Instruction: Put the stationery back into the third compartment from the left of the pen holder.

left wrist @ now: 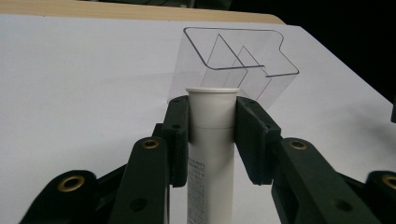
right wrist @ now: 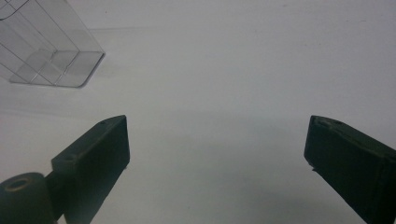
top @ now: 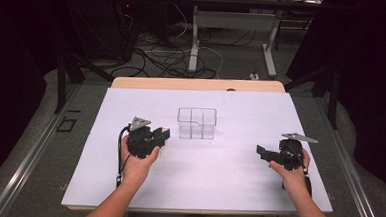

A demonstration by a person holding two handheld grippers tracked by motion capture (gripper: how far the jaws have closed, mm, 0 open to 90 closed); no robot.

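The left gripper [left wrist: 211, 128] clamps an upright white tube [left wrist: 211, 140]; the clear organizer [left wrist: 243, 60] sits just beyond, upper centre, nearer this hand.

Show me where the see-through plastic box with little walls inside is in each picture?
High view: the clear plastic divided box stands mid-table on the white sheet, just right of the left tool.
Left gripper view: it is upper centre, behind the white tube clamped in the tool.
Right gripper view: its corner is top left.
Shared landmark: the white sheet.
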